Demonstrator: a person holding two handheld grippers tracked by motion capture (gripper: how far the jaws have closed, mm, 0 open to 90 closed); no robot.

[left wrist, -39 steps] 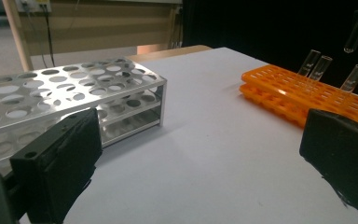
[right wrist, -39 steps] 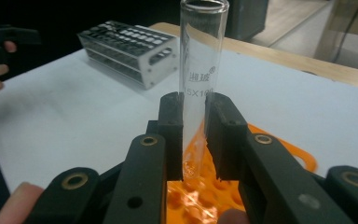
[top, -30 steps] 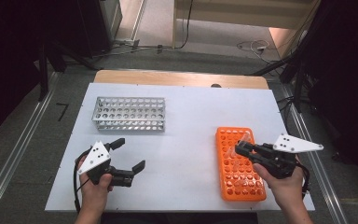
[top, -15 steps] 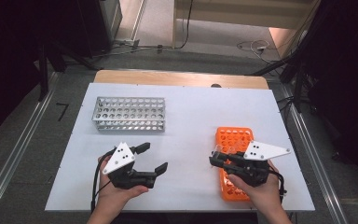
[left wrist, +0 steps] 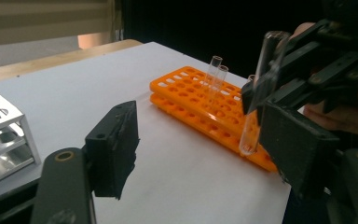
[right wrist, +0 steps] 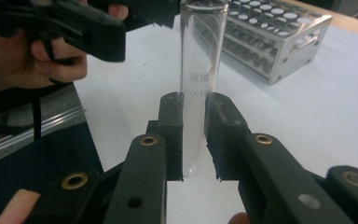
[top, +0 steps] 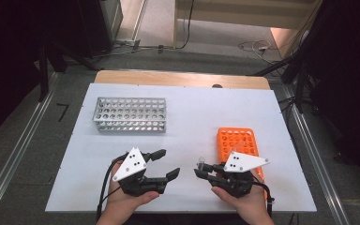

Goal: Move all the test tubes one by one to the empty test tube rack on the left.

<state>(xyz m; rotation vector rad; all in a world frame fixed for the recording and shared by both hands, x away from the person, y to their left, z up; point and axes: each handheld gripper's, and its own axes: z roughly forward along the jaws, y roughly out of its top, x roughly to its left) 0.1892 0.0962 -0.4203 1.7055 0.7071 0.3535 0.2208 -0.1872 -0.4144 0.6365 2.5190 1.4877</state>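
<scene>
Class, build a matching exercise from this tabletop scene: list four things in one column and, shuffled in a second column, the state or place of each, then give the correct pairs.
Things
1. clear glass test tube
2. orange plastic tube rack
3. silver metal tube rack
4. left gripper

States or places
A. stands far left on the white table, its holes bare
B. jaws apart, nothing between them
C. clamped upright between the right gripper's pads
D. near right, holding two glass tubes

Pairs: 1-C, 2-D, 3-A, 4-B

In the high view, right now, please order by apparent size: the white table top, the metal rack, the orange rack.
1. White table top
2. Metal rack
3. Orange rack, partly hidden by the right hand, so its rank below the metal rack is unsure.
</scene>
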